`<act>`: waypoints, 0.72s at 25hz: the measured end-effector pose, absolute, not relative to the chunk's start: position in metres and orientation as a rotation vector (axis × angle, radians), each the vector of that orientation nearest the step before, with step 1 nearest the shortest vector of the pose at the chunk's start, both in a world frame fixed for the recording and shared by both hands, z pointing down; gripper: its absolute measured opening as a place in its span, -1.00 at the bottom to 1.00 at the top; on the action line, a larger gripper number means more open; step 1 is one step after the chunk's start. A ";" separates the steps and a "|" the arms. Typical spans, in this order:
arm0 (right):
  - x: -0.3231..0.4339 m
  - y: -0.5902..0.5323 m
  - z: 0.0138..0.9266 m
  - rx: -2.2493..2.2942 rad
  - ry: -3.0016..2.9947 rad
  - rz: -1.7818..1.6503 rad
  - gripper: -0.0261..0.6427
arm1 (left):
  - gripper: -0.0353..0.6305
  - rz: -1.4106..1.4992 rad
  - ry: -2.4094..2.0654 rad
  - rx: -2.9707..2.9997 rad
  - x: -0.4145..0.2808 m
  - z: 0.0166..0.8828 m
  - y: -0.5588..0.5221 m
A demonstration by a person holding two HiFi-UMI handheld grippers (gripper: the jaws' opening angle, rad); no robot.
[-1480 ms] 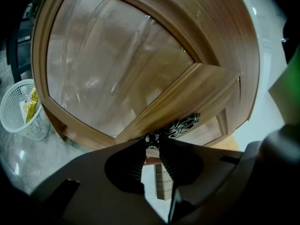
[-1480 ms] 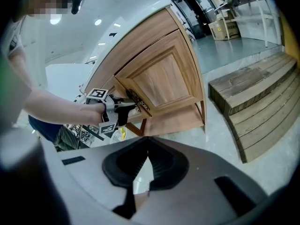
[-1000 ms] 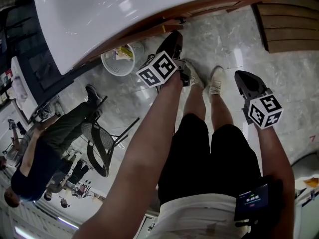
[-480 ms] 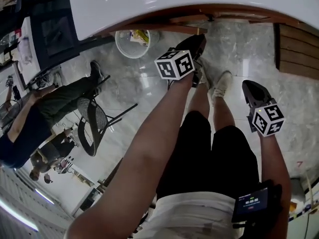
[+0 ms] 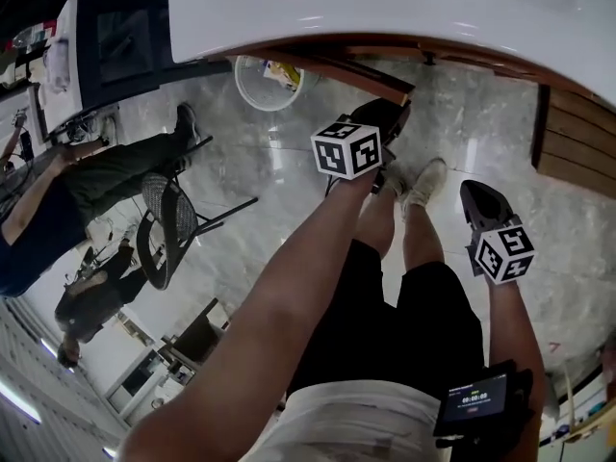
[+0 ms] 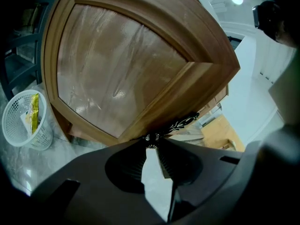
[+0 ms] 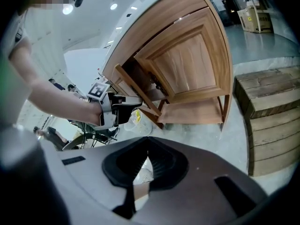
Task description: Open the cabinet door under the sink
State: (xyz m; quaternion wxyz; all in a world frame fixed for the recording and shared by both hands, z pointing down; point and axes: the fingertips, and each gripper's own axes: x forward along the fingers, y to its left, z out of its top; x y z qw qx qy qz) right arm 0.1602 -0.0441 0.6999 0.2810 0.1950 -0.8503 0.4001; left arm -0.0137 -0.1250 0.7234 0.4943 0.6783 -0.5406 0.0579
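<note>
The left cabinet door (image 6: 117,69), brown wood with a glossy panel, stands swung out from the cabinet under the white sink counter (image 5: 385,8). My left gripper (image 6: 152,140) is shut on the end of its dark ornate handle (image 6: 180,122). In the head view the left gripper (image 5: 393,114) reaches to the door's edge (image 5: 356,77). The right gripper view shows the open door (image 7: 136,90) edge-on, the left gripper (image 7: 133,104) at it, and the right-hand door (image 7: 190,62) closed. My right gripper (image 7: 147,154) is shut on nothing, and it hangs over the floor (image 5: 472,192) away from the cabinet.
A white basket (image 5: 269,83) with a yellow packet stands on the marble floor left of the cabinet. A wooden crate (image 7: 272,111) sits to the cabinet's right. A person sits by a black chair (image 5: 159,229) at the left. My own legs and shoes (image 5: 423,181) are below the grippers.
The left gripper has drawn the handle outward and the door has swung further from the cabinet. The right gripper has drifted slightly. The head view has turned.
</note>
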 end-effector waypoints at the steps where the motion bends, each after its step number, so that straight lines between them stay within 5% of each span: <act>1: 0.159 -0.044 0.700 0.523 -2.278 1.071 -0.89 | -0.62 0.144 -1.303 1.649 -0.014 0.724 -0.122; 18: 0.128 -0.005 0.692 0.544 -2.272 1.059 -0.88 | -0.63 0.281 -1.185 1.773 -0.026 0.721 -0.070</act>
